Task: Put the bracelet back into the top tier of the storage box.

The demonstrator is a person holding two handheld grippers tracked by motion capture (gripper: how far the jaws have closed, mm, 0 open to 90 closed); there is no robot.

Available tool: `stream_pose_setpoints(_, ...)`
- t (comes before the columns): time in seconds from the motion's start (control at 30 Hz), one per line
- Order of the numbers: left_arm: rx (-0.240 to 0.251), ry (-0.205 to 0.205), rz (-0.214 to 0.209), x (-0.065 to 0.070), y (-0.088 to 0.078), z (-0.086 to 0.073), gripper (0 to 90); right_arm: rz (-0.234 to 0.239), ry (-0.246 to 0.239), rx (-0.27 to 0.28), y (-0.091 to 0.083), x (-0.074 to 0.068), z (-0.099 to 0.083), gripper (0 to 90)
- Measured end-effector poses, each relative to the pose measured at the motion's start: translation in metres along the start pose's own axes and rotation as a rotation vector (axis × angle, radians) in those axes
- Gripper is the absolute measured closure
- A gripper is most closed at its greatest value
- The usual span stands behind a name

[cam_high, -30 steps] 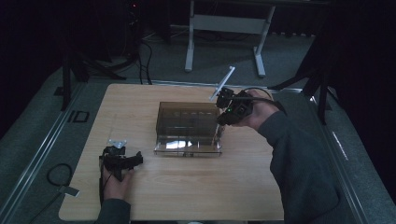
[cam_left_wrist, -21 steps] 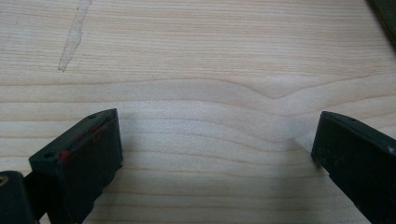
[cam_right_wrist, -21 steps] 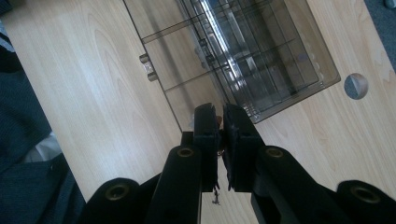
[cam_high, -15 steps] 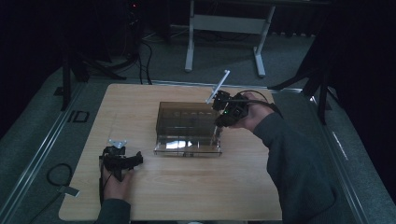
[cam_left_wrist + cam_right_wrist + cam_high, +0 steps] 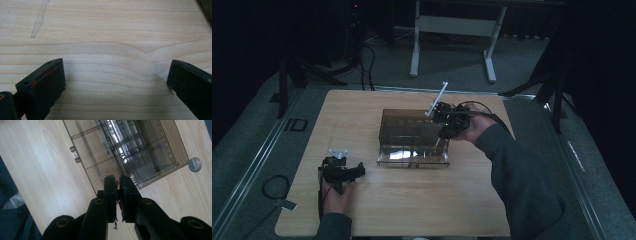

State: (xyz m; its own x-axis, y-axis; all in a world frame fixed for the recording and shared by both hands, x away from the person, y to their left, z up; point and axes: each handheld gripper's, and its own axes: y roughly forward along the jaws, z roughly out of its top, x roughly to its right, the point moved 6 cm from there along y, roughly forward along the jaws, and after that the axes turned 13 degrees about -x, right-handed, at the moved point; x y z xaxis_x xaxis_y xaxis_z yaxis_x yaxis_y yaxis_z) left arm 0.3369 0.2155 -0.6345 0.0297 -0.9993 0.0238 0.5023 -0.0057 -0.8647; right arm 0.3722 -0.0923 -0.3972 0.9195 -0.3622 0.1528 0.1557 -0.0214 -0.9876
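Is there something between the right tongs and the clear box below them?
Nothing visible. The right tongs, jaws shut, hang directly over the near corner of the clear box, with only air between them.

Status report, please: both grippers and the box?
Left gripper open, resting on table. Right gripper shut, over box corner; a thin thing may be pinched, unclear. Nothing in the way.

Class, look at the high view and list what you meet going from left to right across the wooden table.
Left gripper → clear smoked plastic box → right gripper at the box's right end → the sleeve of the arm holding it.
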Motion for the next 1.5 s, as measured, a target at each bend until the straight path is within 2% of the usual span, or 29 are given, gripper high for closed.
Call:
stream_pose_setpoints(0.17, -0.001, 0.001, 0.000, 0.000, 0.000, 0.000, 1.8, -0.009, -0.003, -0.023, 0.008, -0.001, 0.002, 84.0)
stream_pose_setpoints(0.27, 0.000, 0.000, 0.000, 0.000, 0.000, 0.000, 1.8, 0.007, -0.001, -0.027, 0.015, 0.000, 0.002, 84.0)
stream_pose_setpoints(0.4, 0.000, 0.000, 0.000, 0.000, 0.000, 0.000, 1.8, -0.010, 0.007, -0.057, 0.026, 0.003, 0.000, 84.0)
stream_pose_setpoints(0.47, -0.001, 0.001, 0.000, 0.000, 0.000, 0.000, 1.8, 0.006, 0.009, -0.055, 0.030, 0.002, 0.000, 83.9)
stream_pose_setpoints(0.67, -0.001, 0.001, 0.000, 0.000, 0.000, 0.000, 1.8, 0.006, 0.006, -0.081, 0.044, 0.001, 0.001, 83.3)
stream_pose_setpoints(0.8, 0.000, 0.000, 0.000, 0.000, 0.000, 0.000, 1.8, 0.034, 0.006, -0.067, 0.049, -0.001, 0.003, 80.7)
stream_pose_setpoints(1.1, 0.000, 0.000, 0.000, 0.000, 0.000, 0.000, 1.8, 0.042, 0.029, -0.038, 0.048, 0.000, -0.001, 74.9)
stream_pose_setpoints(1.5, -0.001, 0.001, 0.000, 0.000, 0.000, 0.000, 1.8, 0.019, 0.029, -0.017, 0.039, -0.002, -0.010, 63.3)
